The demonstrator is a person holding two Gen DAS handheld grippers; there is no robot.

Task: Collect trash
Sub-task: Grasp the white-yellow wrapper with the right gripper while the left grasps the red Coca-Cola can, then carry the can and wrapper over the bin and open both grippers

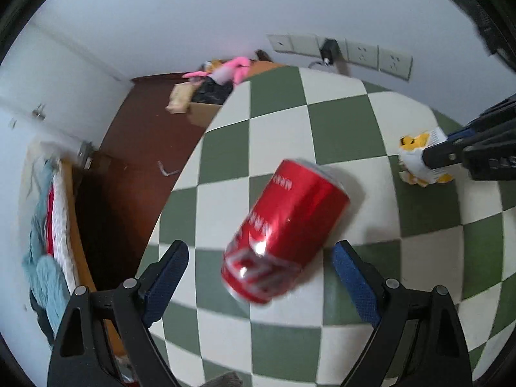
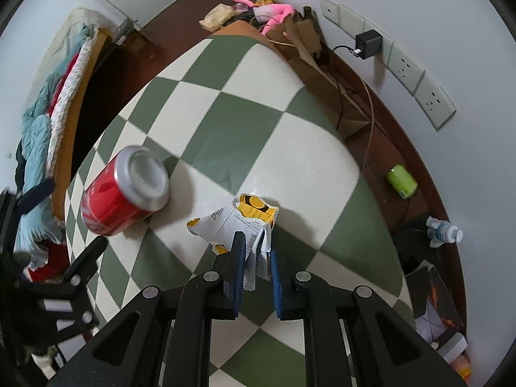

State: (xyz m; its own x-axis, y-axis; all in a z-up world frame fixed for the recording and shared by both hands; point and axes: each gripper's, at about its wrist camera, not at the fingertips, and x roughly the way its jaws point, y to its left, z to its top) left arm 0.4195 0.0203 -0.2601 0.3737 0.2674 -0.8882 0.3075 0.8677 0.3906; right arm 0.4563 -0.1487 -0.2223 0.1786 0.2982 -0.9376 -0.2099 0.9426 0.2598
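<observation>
Left wrist view has the left gripper (image 1: 259, 267) spread wide around one red can (image 1: 285, 229) lying on its side on the checkered table (image 1: 280, 96). It's probably empty, so light, slick and easy to dent; I'd grab it across the middle. One crumpled wrapper (image 2: 240, 222), soft and weightless, is already pinched in the right gripper (image 2: 256, 258) near the can.
</observation>
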